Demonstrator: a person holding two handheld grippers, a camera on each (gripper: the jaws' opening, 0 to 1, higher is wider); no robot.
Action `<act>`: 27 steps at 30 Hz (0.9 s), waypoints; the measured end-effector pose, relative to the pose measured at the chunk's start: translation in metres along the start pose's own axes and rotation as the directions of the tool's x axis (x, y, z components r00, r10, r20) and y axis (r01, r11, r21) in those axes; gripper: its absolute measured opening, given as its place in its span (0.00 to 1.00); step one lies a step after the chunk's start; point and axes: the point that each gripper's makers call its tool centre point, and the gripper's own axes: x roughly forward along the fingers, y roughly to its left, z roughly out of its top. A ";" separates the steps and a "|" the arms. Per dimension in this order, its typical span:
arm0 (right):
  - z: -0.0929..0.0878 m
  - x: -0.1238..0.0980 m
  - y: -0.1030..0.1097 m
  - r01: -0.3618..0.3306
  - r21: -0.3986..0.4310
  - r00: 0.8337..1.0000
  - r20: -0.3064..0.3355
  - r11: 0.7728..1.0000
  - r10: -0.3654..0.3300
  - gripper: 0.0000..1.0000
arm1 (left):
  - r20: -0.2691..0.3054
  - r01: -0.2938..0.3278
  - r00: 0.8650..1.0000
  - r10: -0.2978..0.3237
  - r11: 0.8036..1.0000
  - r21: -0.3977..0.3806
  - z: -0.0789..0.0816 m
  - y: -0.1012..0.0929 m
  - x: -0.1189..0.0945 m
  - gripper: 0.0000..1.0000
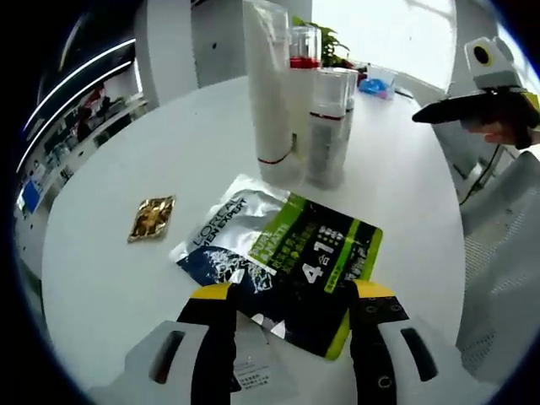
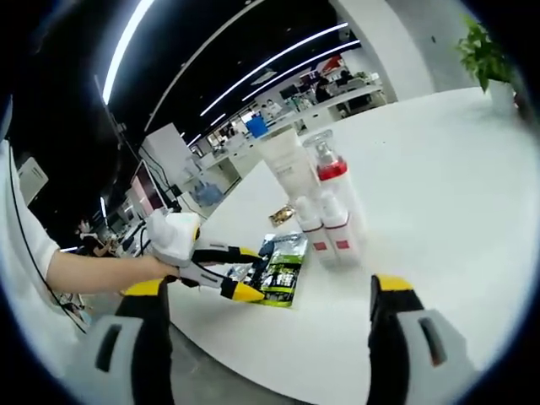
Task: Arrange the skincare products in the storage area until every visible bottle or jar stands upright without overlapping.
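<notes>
We hold the left gripper [image 1: 291,316] low over the white bench [image 1: 110,253], and what matters for the coming move is the flat green-and-black sachet [image 1: 295,261] lying directly ahead of its fingers [image 1: 211,337]: the packet's near end sits between the two yellow-tipped fingers, its long axis running slantwise from there away toward the standing bottles. The fingers are spread wide and released, with nothing gripped; whether their tips touch the packet's edges we cannot tell. Beyond the sachet, well ahead of the fingers, the skincare products stand upright in a tight cluster: a tall white tube [image 1: 268,84], a red-capped pump bottle [image 1: 304,67] behind it and two smaller clear-capped bottles [image 1: 329,126] just beside it, close together, though we cannot say whether they touch. A small gold foil packet [image 1: 152,218] lies flat off to the left of the fingers, apart from everything else. The right gripper [image 2: 270,308] hangs back from the bench edge, its fingers also wide apart and empty, with the bottle cluster ahead of it and farther off. We judge the left gripper the nearer one to the sachet, so that lying packet is its likely next concern, since the bottles already stand.
</notes>
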 end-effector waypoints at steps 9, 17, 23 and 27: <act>0.000 -0.002 0.001 0.004 -0.002 1.000 0.001 1.000 -0.004 0.99 | -0.009 0.004 1.000 -0.004 1.000 -0.005 0.001 0.000 -0.001 0.51; -0.001 -0.005 0.004 0.007 -0.008 1.000 0.004 1.000 -0.007 0.99 | 0.007 -0.004 1.000 0.004 1.000 -0.011 0.007 0.001 -0.008 0.53; 0.001 -0.006 0.007 0.011 -0.035 1.000 0.008 0.999 -0.010 0.99 | 0.023 -0.014 1.000 0.015 1.000 -0.027 0.009 0.000 -0.020 0.58; 0.003 -0.008 0.011 0.007 -0.047 1.000 0.015 0.999 -0.006 0.99 | 0.025 -0.017 1.000 0.018 0.999 -0.031 0.008 -0.003 -0.027 0.61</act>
